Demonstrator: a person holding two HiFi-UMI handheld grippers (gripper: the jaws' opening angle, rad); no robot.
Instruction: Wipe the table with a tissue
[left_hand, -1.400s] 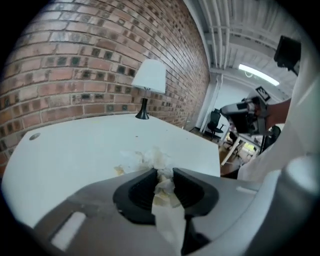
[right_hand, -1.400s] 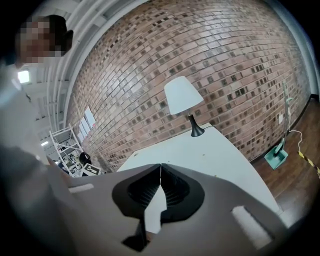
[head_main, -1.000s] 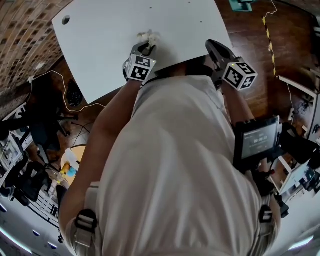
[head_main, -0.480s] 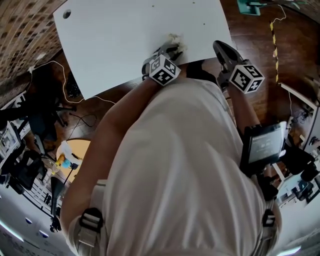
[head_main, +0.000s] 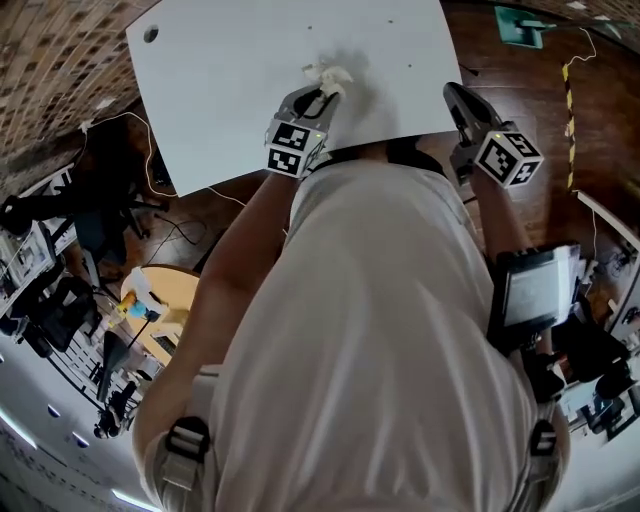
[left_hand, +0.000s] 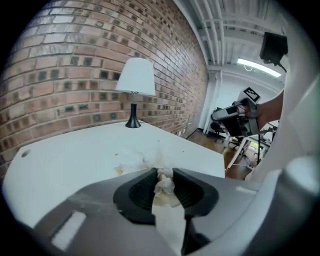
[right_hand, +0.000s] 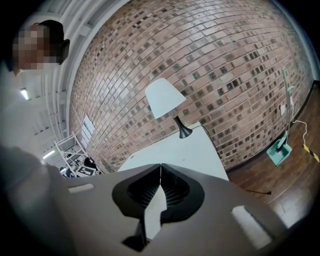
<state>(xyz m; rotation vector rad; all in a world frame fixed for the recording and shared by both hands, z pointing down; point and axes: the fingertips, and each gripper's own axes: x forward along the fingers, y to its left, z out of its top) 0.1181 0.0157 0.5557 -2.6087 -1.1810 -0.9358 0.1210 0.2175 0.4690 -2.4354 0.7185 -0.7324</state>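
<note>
— So, from the head view, where does the wiping stand?
— Mid-wipe, I judge. The left gripper (head_main: 322, 94) reaches over the near part of the white table (head_main: 220, 90) with the crumpled tissue (head_main: 331, 73) at its tip. Whether the wad presses on the surface or hangs just above it, I cannot tell from there. The right gripper (head_main: 454, 94) sits at the table's near right edge, well apart from the tissue.
— And the left gripper view?
— Its jaws are nearly together, pinching the tissue between the pads, with a tuft poking out in front. Just ahead on the table lies a pale patch with yellowish flecks; smear or scrap of tissue, I cannot say. A lamp (left_hand: 136, 82) stands at the far end by the brick wall.
— The right gripper view?
— Jaws fully closed, tips touching, nothing between them.
— What does the next move call for?
— Probably setting the wad flat on the table and dragging it across that patch, with a firm pinch so the tissue doesn't slip out.
</note>
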